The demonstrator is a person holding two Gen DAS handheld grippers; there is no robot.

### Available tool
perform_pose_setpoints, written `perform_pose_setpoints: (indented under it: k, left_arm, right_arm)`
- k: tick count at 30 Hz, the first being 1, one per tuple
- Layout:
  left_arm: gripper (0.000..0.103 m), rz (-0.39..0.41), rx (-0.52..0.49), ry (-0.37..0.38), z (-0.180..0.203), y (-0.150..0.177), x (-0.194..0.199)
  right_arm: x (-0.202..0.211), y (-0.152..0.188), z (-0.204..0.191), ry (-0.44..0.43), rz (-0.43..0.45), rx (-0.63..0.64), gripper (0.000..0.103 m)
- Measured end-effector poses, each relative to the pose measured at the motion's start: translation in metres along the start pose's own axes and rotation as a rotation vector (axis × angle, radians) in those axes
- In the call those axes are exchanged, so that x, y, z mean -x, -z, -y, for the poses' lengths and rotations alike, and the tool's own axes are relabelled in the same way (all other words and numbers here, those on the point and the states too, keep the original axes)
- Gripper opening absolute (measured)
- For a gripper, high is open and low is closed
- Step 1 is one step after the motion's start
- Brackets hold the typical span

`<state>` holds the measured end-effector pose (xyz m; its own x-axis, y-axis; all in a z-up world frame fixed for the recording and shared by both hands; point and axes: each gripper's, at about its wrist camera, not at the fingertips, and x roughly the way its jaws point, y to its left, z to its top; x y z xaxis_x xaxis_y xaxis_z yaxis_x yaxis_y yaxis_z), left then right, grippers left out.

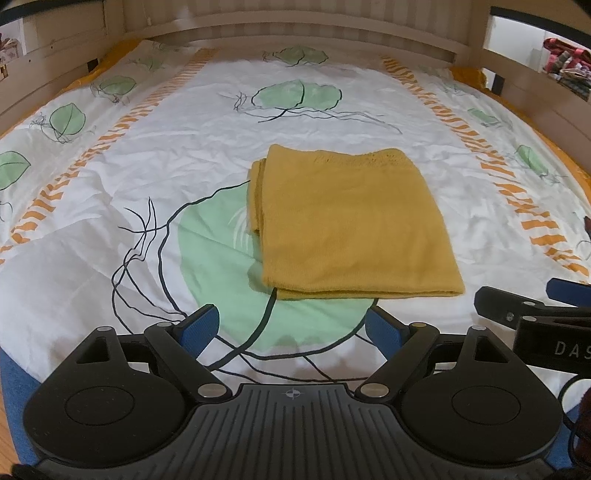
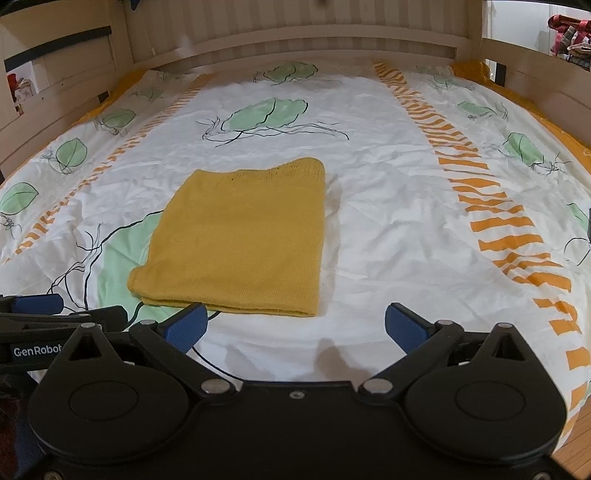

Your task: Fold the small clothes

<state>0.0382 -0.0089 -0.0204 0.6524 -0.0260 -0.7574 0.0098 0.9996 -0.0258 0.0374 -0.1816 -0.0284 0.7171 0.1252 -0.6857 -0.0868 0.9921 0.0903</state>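
Note:
A mustard-yellow knit garment [image 1: 351,221] lies folded into a flat rectangle in the middle of the bed, with stacked layers showing along its left edge. The right wrist view shows the same garment [image 2: 240,243] left of centre. My left gripper [image 1: 293,328] stands open just in front of the garment's near edge, with nothing between its blue pads. My right gripper [image 2: 295,326] is also open and empty, near the garment's front right corner. Each gripper shows at the side of the other's view: the right gripper [image 1: 532,306] and the left gripper [image 2: 48,314].
The bedsheet [image 1: 184,155] is white with green leaves and orange stripes, and slightly wrinkled. A wooden headboard [image 2: 295,33] and side rails [image 2: 535,81] enclose the bed. Clutter [image 1: 565,62] shows beyond the right rail. A blue mat [image 1: 14,387] and wooden floor lie below the bed's near edge.

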Motion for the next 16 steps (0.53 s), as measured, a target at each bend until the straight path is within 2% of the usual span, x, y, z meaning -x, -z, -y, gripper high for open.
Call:
perform_pose_setpoints:
  k: [16]
  left_arm:
    - [0.086,-0.021,0.001,0.009,-0.0026,0.0015,-0.0055]
  right_arm:
    - [-0.0057,0.0017,0.0000,-0.006,-0.029,-0.011,0.102]
